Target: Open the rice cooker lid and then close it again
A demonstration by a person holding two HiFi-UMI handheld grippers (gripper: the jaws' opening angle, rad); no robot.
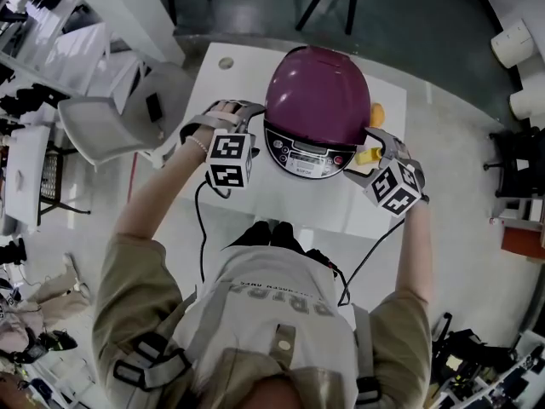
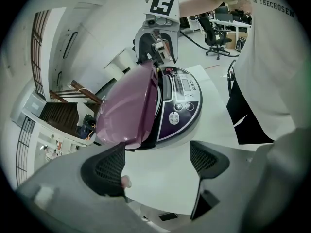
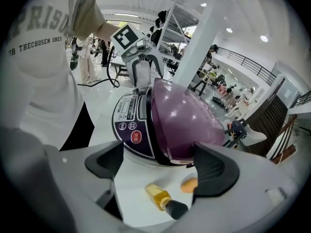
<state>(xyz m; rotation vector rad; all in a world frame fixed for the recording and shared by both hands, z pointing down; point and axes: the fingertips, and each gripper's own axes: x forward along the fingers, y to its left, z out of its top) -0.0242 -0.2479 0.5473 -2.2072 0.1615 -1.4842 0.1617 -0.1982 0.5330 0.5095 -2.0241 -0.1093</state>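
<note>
The rice cooker stands on the white table (image 1: 362, 216), its purple lid (image 1: 317, 92) down over the body as far as I can tell. Its dark control panel (image 1: 305, 153) faces me. My left gripper (image 1: 232, 111) is at the cooker's left side, open, with only bare table between its fingers (image 2: 158, 165). My right gripper (image 1: 376, 143) is at the cooker's right side, also open (image 3: 160, 165). Each gripper view shows the lid (image 2: 129, 106) (image 3: 187, 120) just beyond the fingertips, not touched, and the other gripper (image 2: 158, 42) (image 3: 141, 64) on the far side.
A small bottle of yellow liquid (image 3: 163, 200) and an orange object (image 3: 189, 184) lie on the table under my right gripper, close to the cooker. A grey chair (image 1: 111, 126) stands left of the table. Black cables hang off the table's near edge.
</note>
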